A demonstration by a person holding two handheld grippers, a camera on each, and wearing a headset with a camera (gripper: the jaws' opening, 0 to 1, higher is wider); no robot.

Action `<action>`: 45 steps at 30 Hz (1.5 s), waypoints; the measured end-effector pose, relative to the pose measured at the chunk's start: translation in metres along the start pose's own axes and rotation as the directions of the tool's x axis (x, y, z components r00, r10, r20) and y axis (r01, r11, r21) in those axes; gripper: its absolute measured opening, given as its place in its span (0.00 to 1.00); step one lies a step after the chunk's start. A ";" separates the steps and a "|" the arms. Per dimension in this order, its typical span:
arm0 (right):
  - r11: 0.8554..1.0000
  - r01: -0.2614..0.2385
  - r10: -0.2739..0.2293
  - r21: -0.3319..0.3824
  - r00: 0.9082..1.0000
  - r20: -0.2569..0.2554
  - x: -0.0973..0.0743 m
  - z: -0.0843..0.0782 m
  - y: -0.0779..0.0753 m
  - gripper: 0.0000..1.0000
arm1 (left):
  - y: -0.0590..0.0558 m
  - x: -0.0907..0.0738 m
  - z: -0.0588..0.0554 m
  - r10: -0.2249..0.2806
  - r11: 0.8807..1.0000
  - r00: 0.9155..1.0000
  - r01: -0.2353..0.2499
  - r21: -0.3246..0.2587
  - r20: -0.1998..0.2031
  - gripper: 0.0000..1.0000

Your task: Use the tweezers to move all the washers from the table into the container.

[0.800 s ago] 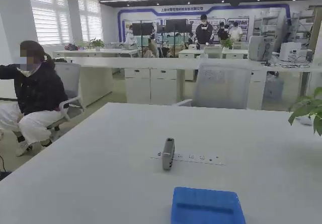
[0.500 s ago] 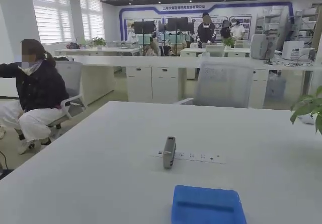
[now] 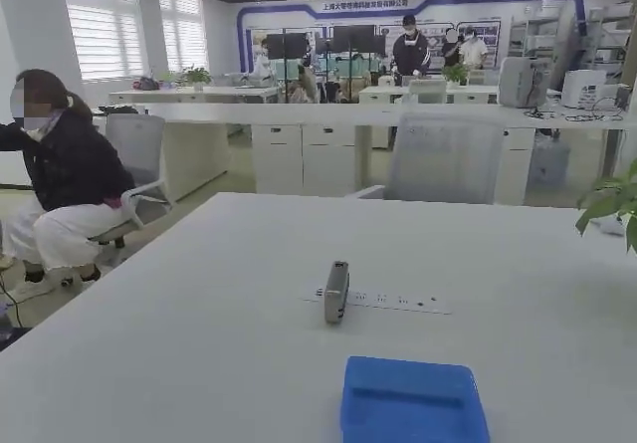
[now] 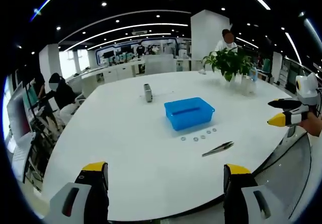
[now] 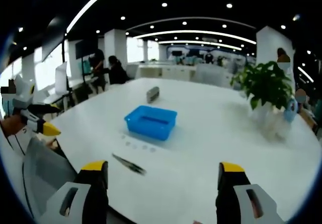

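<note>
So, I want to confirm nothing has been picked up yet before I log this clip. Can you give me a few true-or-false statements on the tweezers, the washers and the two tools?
1. The tweezers lie flat on the table, in neither tool. True.
2. The washers are inside the blue container. False: they lie in a row on the table, just in front of it.
3. The left tool is shut on a washer. False: its jaws stand wide apart and hold nothing.
4. The right tool is open and empty. True.
</note>
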State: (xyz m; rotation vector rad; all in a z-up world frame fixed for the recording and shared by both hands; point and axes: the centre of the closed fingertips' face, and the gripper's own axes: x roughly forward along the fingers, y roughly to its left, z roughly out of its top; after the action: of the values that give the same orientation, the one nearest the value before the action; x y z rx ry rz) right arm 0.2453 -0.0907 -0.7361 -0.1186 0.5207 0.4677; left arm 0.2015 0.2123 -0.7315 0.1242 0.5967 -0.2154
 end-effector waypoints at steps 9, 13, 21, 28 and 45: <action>1.000 -0.010 0.010 -0.015 1.000 -0.010 0.001 0.000 0.002 0.89 | 0.002 0.002 0.001 0.001 1.000 1.000 -0.001 0.017 -0.001 0.97; 1.000 -0.007 0.007 -0.015 1.000 -0.023 0.001 -0.003 0.003 0.88 | 0.002 0.004 0.001 -0.004 1.000 1.000 0.004 0.008 0.000 0.97; 1.000 -0.014 0.012 -0.028 0.999 -0.044 0.005 -0.003 0.006 0.88 | 0.001 0.009 0.000 -0.009 1.000 1.000 0.009 0.009 -0.008 0.97; 0.999 -0.022 0.021 -0.032 0.998 -0.055 0.006 -0.002 0.014 0.88 | 0.001 0.009 -0.004 -0.011 1.000 1.000 0.011 0.003 -0.015 0.97; 0.999 -0.034 0.031 -0.042 0.997 -0.067 0.009 -0.004 0.015 0.88 | 0.003 0.007 -0.006 -0.003 1.000 1.000 0.003 -0.007 -0.021 0.97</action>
State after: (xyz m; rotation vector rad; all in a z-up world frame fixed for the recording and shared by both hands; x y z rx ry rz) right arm 0.2435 -0.0744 -0.7439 -0.1680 0.5784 0.5085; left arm 0.2051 0.2152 -0.7405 0.1187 0.6182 -0.2146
